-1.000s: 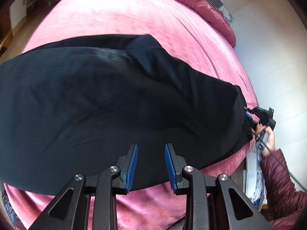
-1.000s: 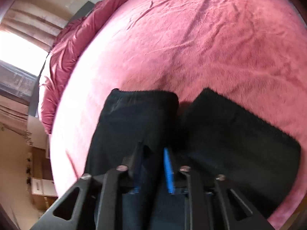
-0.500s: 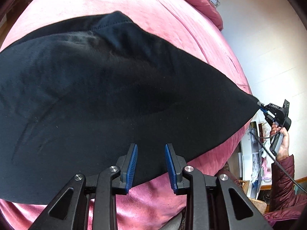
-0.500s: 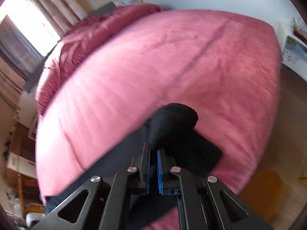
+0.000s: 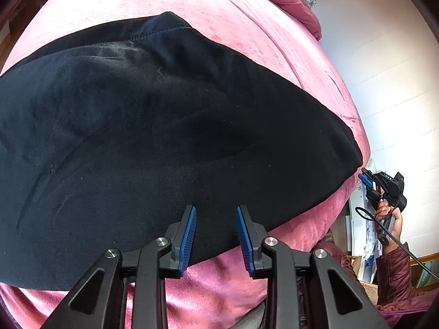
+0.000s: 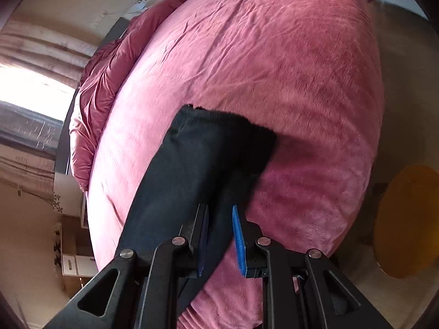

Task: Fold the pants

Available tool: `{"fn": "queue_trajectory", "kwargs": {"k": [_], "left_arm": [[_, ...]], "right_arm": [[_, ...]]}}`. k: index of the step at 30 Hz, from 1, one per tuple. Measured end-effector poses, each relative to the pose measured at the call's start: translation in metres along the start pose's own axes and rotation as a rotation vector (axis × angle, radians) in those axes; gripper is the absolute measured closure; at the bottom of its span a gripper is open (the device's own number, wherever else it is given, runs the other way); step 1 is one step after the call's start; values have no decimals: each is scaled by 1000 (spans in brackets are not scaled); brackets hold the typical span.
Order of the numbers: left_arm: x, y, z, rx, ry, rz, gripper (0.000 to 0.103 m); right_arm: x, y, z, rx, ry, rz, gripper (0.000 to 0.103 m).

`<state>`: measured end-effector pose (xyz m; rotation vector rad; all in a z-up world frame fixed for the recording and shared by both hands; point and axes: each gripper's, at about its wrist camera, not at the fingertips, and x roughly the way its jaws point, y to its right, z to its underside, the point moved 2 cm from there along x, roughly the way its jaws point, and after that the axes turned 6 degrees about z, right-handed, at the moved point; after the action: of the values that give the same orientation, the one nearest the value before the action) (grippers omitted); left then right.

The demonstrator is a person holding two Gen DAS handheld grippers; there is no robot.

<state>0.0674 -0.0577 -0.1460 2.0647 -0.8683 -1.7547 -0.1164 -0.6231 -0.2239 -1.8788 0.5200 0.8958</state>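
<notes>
Black pants lie spread across the pink bed, doubled over with a seam along the far edge. My left gripper hovers open over the pants' near edge, with nothing pinched between its blue pads. In the right wrist view the pants' narrow end rests on the bed. My right gripper is over that end with its jaws opening; dark cloth shows in the gap, and the pads do not press it. From the left wrist view the right gripper sits just off the pants' right end.
A crumpled pink duvet lies at the head of the bed. A hand and maroon sleeve hold the right gripper beside the bed's edge. A round yellow object is on the floor. A bright window and white drawers are at left.
The right gripper pulled the pants' end taut, then opened and drew back. The end has dropped onto the bed. The left gripper stayed open and shifted slightly over the pants.
</notes>
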Motion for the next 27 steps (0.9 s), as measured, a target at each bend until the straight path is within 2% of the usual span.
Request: {"fn": "queue_trajectory", "kwargs": {"k": [4, 6, 7, 9, 13, 16, 19, 24, 27], "left_arm": [[5, 10, -1, 18, -6, -21, 71], [10, 13, 0, 18, -10, -28, 71], [12, 14, 0, 17, -11, -32, 71], [15, 15, -1, 11, -14, -35, 71], [17, 15, -2, 7, -16, -34, 71], [20, 15, -3, 8, -21, -35, 71], [21, 16, -4, 13, -21, -36, 71], [19, 19, -3, 25, -18, -38, 71], [19, 20, -3, 24, -16, -39, 71]], "right_arm": [[9, 4, -19, 80, 53, -34, 83], [15, 3, -29, 91, 64, -17, 83], [17, 1, -33, 82, 64, -1, 84], [13, -7, -37, 39, 73, 45, 96], [-11, -26, -34, -76, 100, 86, 97], [-13, -27, -34, -116, 94, 137, 97], [3, -11, -32, -102, 54, 213, 97], [22, -3, -33, -122, 54, 258, 97], [27, -4, -32, -157, 0, 278, 94]]}}
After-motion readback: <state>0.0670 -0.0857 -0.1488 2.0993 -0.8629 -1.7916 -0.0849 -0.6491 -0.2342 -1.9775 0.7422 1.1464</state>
